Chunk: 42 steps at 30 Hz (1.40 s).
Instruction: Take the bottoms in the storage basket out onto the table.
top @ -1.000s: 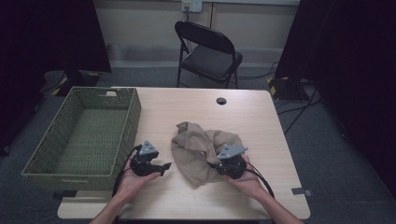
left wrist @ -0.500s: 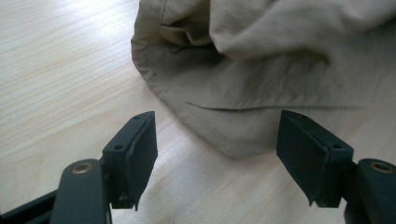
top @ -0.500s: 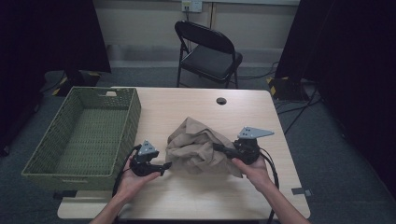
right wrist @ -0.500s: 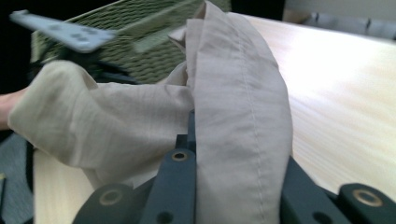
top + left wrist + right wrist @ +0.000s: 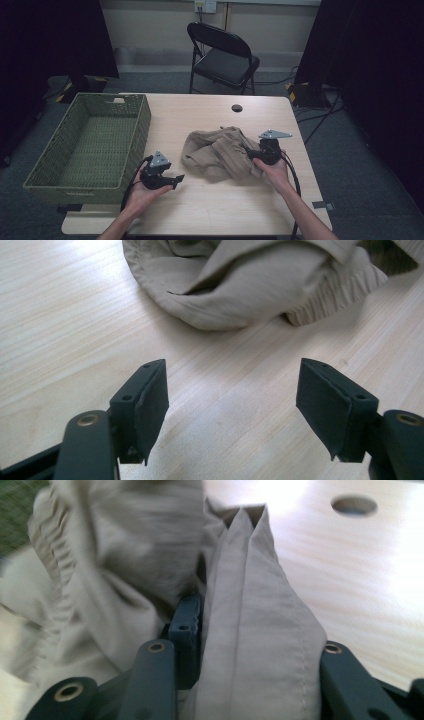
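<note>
A crumpled beige cloth (image 5: 220, 152) lies mid-table. My right gripper (image 5: 248, 151) comes in from its right side, at the cloth's right edge. In the right gripper view a standing fold of the cloth (image 5: 260, 630) sits between the jaws of the right gripper (image 5: 250, 620). These jaws have just been opening; the fold lies loose beside the left pad (image 5: 186, 622) and hides the other pad. My left gripper (image 5: 176, 178) rests low at the front left, open and empty. In its own view the left gripper (image 5: 232, 390) faces the cloth's near hem (image 5: 250, 285), a little short of it.
A green woven basket (image 5: 135, 145) stands on the table's left side, with nothing inside. A round hole (image 5: 237, 108) is in the tabletop behind the cloth. A black folding chair (image 5: 225, 55) stands beyond the far edge. Bare wood (image 5: 210, 210) runs along the front.
My right gripper has moved right and away from the front edge, pulling the cloth's edge along; the cloth now lies wider and flatter. The left gripper has stayed put.
</note>
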Available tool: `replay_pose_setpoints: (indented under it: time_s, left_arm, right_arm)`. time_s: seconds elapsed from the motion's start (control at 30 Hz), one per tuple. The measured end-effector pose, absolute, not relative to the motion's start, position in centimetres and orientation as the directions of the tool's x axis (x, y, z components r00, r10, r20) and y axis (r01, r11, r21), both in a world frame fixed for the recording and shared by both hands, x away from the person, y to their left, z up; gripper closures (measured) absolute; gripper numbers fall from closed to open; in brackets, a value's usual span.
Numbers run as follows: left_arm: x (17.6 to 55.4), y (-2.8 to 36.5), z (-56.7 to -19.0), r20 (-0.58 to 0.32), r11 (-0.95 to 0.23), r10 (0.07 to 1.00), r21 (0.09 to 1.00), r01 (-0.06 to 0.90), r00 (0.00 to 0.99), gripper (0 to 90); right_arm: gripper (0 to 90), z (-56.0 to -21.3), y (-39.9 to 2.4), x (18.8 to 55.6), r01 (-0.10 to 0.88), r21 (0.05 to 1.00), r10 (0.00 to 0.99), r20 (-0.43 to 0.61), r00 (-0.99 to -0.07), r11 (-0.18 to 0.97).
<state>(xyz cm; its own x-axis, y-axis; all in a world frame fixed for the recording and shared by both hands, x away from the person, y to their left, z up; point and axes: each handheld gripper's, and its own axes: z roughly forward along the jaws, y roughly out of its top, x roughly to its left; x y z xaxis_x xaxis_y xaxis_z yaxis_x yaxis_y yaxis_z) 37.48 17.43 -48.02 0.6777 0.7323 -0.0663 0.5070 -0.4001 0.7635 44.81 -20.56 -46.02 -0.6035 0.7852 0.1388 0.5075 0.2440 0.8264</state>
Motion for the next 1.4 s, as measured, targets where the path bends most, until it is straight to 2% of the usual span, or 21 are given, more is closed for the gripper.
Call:
replay_pose_setpoints:
  time_s: [0.13,0.4,0.43,0.53,0.67,0.8,0.87,0.97,1.03,1.17,1.27,1.4]
  left_arm:
    - [37.6,17.5,-48.1,-0.064,-0.400,0.735,0.763,0.508,0.675,29.2]
    - [37.5,17.8,-47.0,-0.068,-0.361,0.735,0.802,0.475,0.674,31.9]
    - [37.5,17.9,-46.9,-0.063,-0.361,0.734,0.807,0.467,0.676,32.6]
    - [37.5,18.1,-46.5,-0.049,-0.361,0.732,0.817,0.449,0.680,41.2]
    - [37.5,18.3,-45.7,-0.060,-0.328,0.734,0.842,0.429,0.677,42.4]
    - [37.9,17.7,-45.4,-0.055,-0.345,0.719,0.837,0.425,0.693,43.1]
    - [38.1,16.9,-45.7,-0.023,-0.389,0.717,0.816,0.428,0.696,39.7]
    - [38.5,16.4,-47.1,-0.024,-0.421,0.709,0.787,0.451,0.705,39.7]
    - [38.6,16.4,-47.7,-0.005,-0.451,0.703,0.770,0.452,0.711,43.3]
    - [38.8,16.4,-48.0,-0.008,-0.450,0.704,0.768,0.456,0.710,43.9]
    - [38.7,16.3,-48.2,-0.011,-0.463,0.691,0.761,0.454,0.723,44.8]
    - [38.6,16.2,-48.4,-0.018,-0.473,0.676,0.755,0.453,0.736,46.1]
  right_arm:
    - [62.2,-48.3,-20.3,45.3,0.545,0.776,0.793,0.099,-0.601,0.316]
    - [63.1,-49.4,-17.5,43.9,0.451,0.766,0.673,0.032,-0.739,0.459]
    - [61.9,-49.2,-17.0,43.7,0.443,0.764,0.660,0.030,-0.751,0.469]
    - [49.7,-48.8,-16.2,43.4,0.447,0.763,0.657,0.040,-0.752,0.466]
    - [41.6,-47.3,-16.5,42.8,0.445,0.779,0.669,0.044,-0.742,0.442]
    - [35.4,-45.6,-18.0,41.9,0.434,0.809,0.694,0.046,-0.719,0.397]
    - [33.9,-44.9,-18.8,41.5,0.430,0.822,0.712,0.042,-0.701,0.374]
    - [33.9,-44.2,-19.4,40.5,0.430,0.833,0.712,0.064,-0.699,0.348]
    - [34.8,-44.0,-19.1,39.4,0.418,0.837,0.688,0.071,-0.723,0.353]
    - [38.9,-44.0,-17.8,37.7,0.377,0.859,0.639,0.079,-0.765,0.345]
    - [41.4,-44.8,-16.7,37.7,0.383,0.837,0.611,0.074,-0.788,0.392]
    - [46.1,-46.7,-16.0,38.6,0.395,0.790,0.628,0.016,-0.778,0.469]
